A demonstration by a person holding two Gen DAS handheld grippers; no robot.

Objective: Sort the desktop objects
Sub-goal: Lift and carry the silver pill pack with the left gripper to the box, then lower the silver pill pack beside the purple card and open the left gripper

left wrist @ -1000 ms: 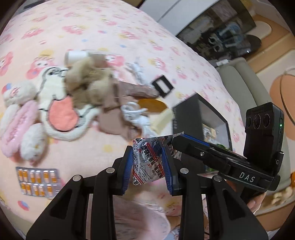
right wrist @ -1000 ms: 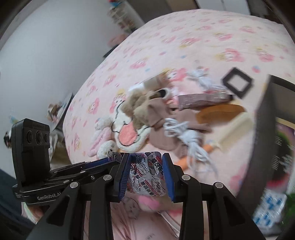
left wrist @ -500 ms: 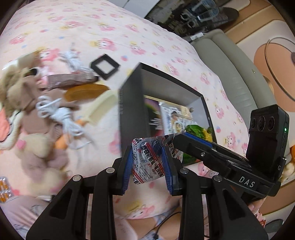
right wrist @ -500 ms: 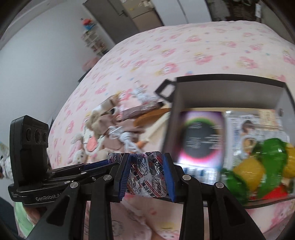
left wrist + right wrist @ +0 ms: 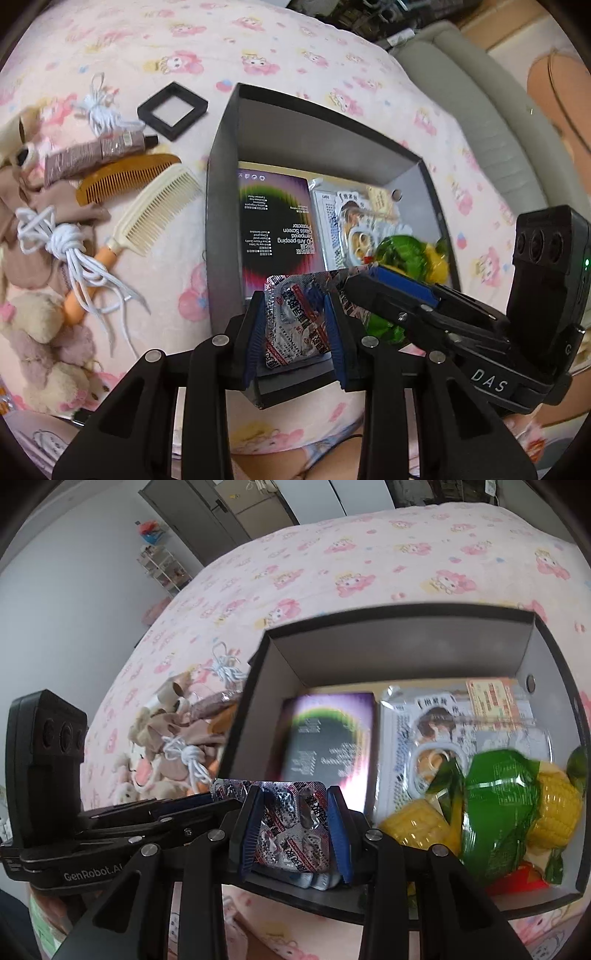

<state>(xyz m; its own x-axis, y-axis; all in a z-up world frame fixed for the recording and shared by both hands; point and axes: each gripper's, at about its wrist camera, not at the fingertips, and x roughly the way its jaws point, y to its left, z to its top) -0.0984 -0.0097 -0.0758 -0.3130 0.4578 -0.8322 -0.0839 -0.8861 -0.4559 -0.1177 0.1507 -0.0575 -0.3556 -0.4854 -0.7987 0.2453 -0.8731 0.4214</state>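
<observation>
Both grippers are shut on one silver pill blister pack (image 5: pixel 297 323) with red print; it also shows in the right wrist view (image 5: pixel 295 827). My left gripper (image 5: pixel 297 325) and right gripper (image 5: pixel 294 830) hold it together above the near edge of a black open box (image 5: pixel 229 147), also seen in the right wrist view (image 5: pixel 369 620). The box holds a screen protector package (image 5: pixel 275 229), a silver packet (image 5: pixel 443 716) and green-wrapped corn (image 5: pixel 509 797).
On the pink printed bedding left of the box lie a cream comb (image 5: pixel 155 214), a brown comb (image 5: pixel 122 177), a brown tube (image 5: pixel 92 155), a small black frame (image 5: pixel 171 109), white cord (image 5: pixel 62 243) and plush toys (image 5: pixel 44 332). A grey sofa (image 5: pixel 461 110) stands beyond.
Both grippers have carried the blister pack from over the plush toys and combs to the right, over the black box.
</observation>
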